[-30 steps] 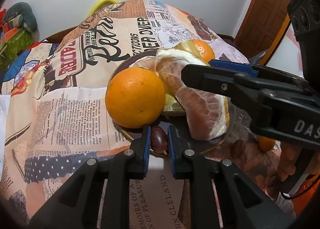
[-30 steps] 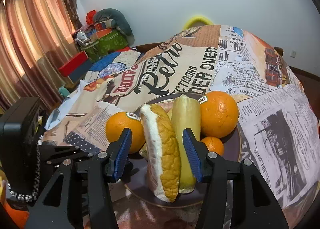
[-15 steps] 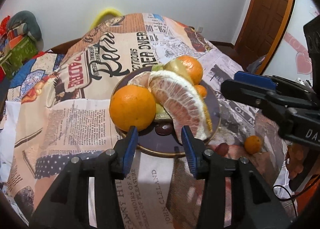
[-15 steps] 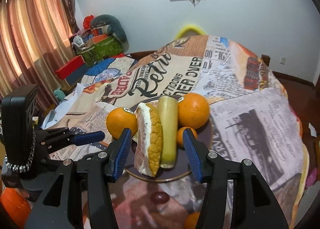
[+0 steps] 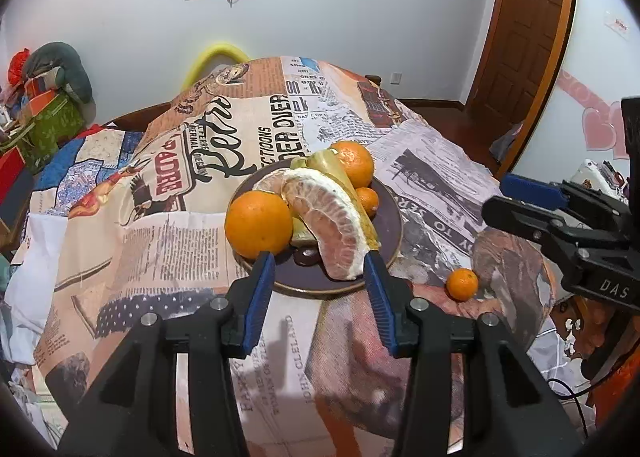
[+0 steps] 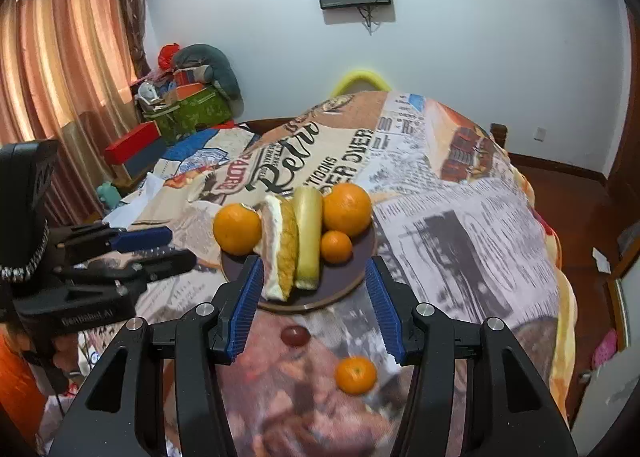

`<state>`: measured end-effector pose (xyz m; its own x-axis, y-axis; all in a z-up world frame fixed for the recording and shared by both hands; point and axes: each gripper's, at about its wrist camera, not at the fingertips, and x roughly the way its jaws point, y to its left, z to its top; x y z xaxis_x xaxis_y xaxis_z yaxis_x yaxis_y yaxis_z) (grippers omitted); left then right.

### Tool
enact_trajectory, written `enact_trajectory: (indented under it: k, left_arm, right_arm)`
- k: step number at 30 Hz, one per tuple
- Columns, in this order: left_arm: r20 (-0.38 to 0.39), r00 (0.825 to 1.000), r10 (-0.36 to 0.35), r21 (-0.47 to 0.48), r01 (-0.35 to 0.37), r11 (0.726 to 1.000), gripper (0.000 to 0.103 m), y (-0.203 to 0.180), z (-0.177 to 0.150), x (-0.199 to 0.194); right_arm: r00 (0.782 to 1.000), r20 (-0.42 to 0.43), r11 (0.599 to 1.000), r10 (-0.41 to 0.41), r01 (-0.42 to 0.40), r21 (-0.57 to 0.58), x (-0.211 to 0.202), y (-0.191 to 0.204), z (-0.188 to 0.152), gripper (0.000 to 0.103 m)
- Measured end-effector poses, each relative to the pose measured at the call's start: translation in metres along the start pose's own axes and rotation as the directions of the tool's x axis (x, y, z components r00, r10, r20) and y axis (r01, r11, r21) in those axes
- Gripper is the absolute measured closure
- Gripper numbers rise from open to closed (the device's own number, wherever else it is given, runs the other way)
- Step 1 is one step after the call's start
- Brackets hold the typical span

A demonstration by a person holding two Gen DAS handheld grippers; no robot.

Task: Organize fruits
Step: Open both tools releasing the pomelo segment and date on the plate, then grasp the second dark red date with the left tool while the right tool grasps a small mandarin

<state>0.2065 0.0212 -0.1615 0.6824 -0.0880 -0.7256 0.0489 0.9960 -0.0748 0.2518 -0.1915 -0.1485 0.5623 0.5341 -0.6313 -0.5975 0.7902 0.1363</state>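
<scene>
Both tongs are hovering released and empty over a bench draped in a newspaper-print cloth (image 5: 168, 241). Just ahead of the left tongs (image 5: 318, 277) a dark plate (image 5: 390, 217) is holding two oranges, a small mandarin (image 5: 367, 199), peeled pomelo segments (image 5: 332, 217) and a dark date (image 5: 306, 255). Under the right tongs (image 6: 314, 289), another date (image 6: 295, 335) and a loose mandarin (image 6: 355, 375) are lying on the cloth.
</scene>
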Motion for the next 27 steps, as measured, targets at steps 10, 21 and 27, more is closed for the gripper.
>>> enact_trajectory:
  k: [10, 21, 27]
  left_arm:
    - [-0.075, 0.997, -0.011, 0.021, 0.013, 1.000, 0.056, -0.018, -0.018, 0.017]
    - [-0.162, 0.986, -0.050, 0.033, 0.056, 0.998, 0.057, -0.038, -0.028, 0.056]
    - [-0.207, 0.975, -0.083, 0.052, 0.096, 0.994, 0.064, -0.050, -0.033, 0.073]
  right_arm:
    - [0.996, -0.086, 0.999, -0.032, 0.035, 0.024, 0.001, -0.018, -0.038, 0.053]
    - [0.982, -0.190, 0.998, 0.001, 0.012, 0.068, 0.028, -0.032, -0.075, 0.053]
    - [0.978, -0.204, 0.996, 0.039, -0.022, 0.087, 0.038, -0.035, -0.078, 0.062]
